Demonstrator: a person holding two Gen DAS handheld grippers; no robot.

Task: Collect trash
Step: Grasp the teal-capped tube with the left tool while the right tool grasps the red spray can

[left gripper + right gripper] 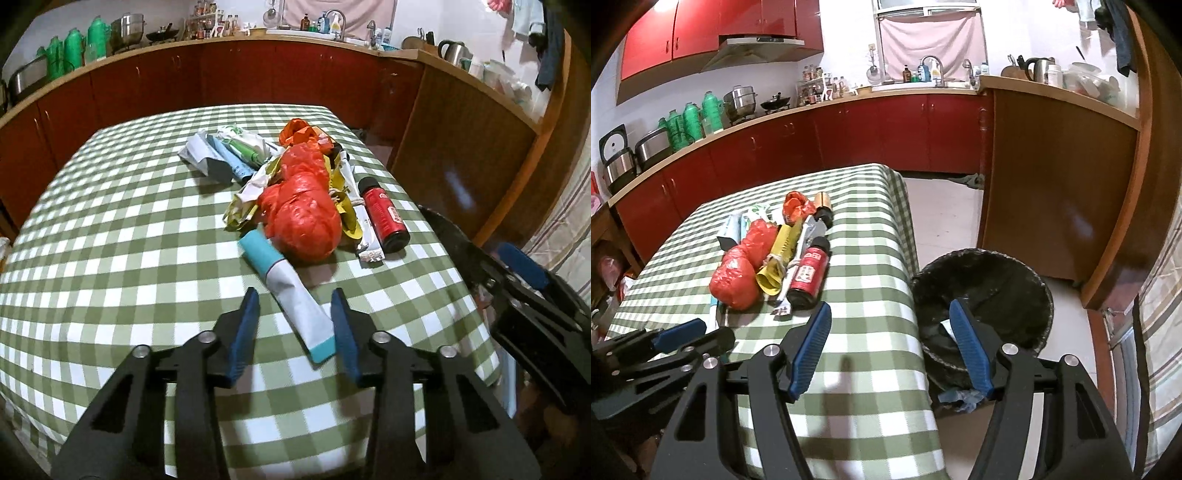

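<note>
A pile of trash lies on the green checked table (110,229): a red plastic bag (306,218), a red bottle with black cap (384,214), yellow wrappers (243,210) and a white and teal tube (291,291). My left gripper (295,325) is open, its blue pads on either side of the tube's near end, not touching it. My right gripper (890,343) is open and empty over the table's right edge. The red bag (738,277) and the bottle (809,277) lie ahead of it to the left. A black-lined bin (990,295) stands on the floor to the right.
White, blue and green packets (229,155) lie at the far side of the pile. Red kitchen cabinets (849,136) and a wooden counter (1052,184) ring the table. My left gripper (679,339) shows at the lower left of the right wrist view.
</note>
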